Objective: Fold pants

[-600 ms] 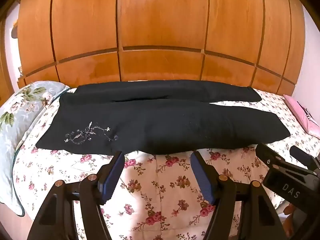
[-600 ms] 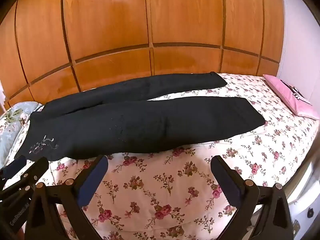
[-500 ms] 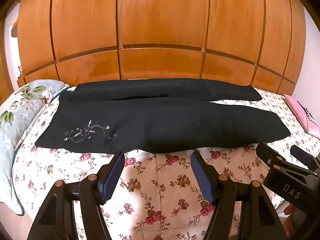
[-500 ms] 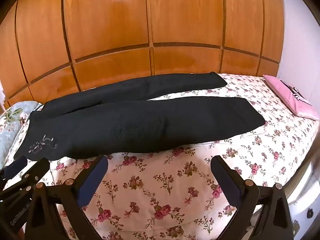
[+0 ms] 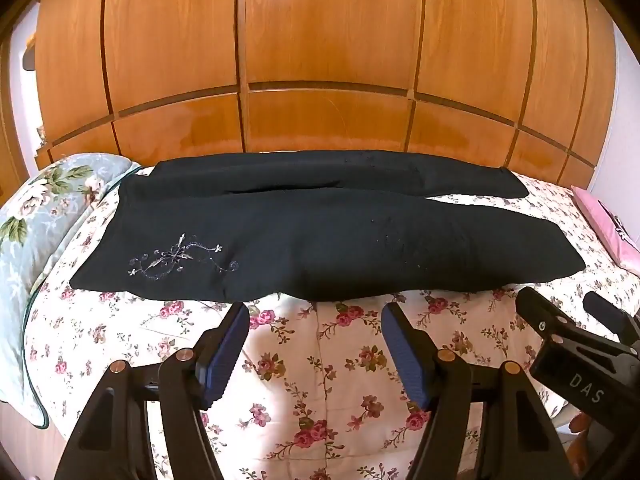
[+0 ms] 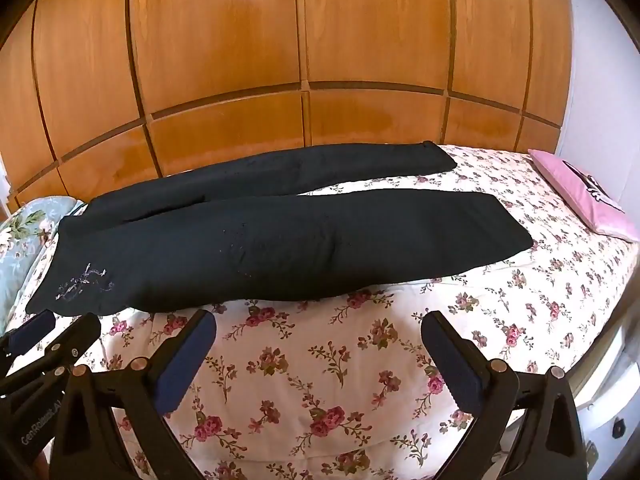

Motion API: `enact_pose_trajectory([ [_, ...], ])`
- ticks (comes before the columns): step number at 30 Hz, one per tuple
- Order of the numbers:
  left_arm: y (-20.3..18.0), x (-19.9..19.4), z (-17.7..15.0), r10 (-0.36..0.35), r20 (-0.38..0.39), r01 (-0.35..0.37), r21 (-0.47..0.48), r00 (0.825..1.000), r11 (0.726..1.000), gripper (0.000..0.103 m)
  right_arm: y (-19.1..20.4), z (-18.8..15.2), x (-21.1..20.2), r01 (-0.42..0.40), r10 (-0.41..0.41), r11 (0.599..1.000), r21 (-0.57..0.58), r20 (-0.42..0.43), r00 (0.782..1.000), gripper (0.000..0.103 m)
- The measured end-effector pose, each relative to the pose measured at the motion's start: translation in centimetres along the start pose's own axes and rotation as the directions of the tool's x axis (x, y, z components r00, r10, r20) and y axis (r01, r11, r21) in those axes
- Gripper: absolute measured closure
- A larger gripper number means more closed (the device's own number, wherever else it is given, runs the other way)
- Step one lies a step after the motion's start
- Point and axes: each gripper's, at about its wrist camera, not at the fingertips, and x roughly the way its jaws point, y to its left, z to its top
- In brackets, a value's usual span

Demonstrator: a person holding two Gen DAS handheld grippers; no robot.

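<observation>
Black pants (image 5: 312, 236) lie spread flat across the flowered bedspread (image 5: 316, 360), waist at the left with pale embroidery (image 5: 180, 260), both legs running right. In the right wrist view the same pants (image 6: 280, 240) stretch from left to right, legs a little apart. My left gripper (image 5: 314, 316) is open, held above the bedspread just short of the pants' near edge, nothing between its fingers. My right gripper (image 6: 318, 322) is open wide, also short of the near edge and empty. Each gripper shows at the other view's edge: the right (image 5: 568, 312), the left (image 6: 56, 326).
A wooden panelled wall (image 5: 320, 60) backs the bed. A pale blue flowered pillow (image 5: 36, 216) lies at the left end, a pink cushion (image 6: 580, 196) at the right end. The bedspread's front edge drops off below the grippers.
Both grippers have edged slightly nearer the pants; the pants sit a touch lower in the views. Nothing was grasped.
</observation>
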Motion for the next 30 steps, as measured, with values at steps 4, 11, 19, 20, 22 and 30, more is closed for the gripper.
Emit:
enact_pose_trajectory([
  [4, 0.07, 0.05, -0.01, -0.002, -0.001, 0.002, -0.004, 1.0, 1.0, 0.034, 0.0, -0.03, 0.06, -0.001, 0.001, 1.0, -0.005, -0.001, 1.0, 0.0],
  [11, 0.24, 0.16, 0.02, -0.002, -0.007, 0.002, -0.007, 1.0, 1.0, 0.034, 0.18, -0.22, 0.35, 0.0, 0.0, 1.0, -0.015, -0.013, 1.0, 0.0],
  [19, 0.22, 0.35, -0.13, -0.004, -0.013, 0.004, -0.008, 1.0, 1.0, 0.034, 0.2, -0.28, 0.53, 0.0, -0.001, 1.0, -0.017, -0.019, 1.0, 0.0],
  [20, 0.21, 0.39, -0.16, -0.003, -0.013, 0.002, -0.007, 1.0, 1.0, 0.034, 0.2, -0.33, 0.55, 0.001, -0.001, 1.0, -0.016, -0.019, 1.0, 0.0],
  [22, 0.25, 0.42, -0.19, -0.004, -0.015, 0.003, -0.008, 1.0, 1.0, 0.034, 0.17, -0.35, 0.6, -0.002, 0.001, 1.0, -0.016, -0.021, 1.0, 0.0],
  [30, 0.25, 0.69, -0.31, 0.003, -0.02, -0.003, -0.008, 1.0, 1.0, 0.034, 0.26, -0.42, 0.78, -0.003, 0.002, 1.0, -0.021, -0.026, 1.0, 0.0],
])
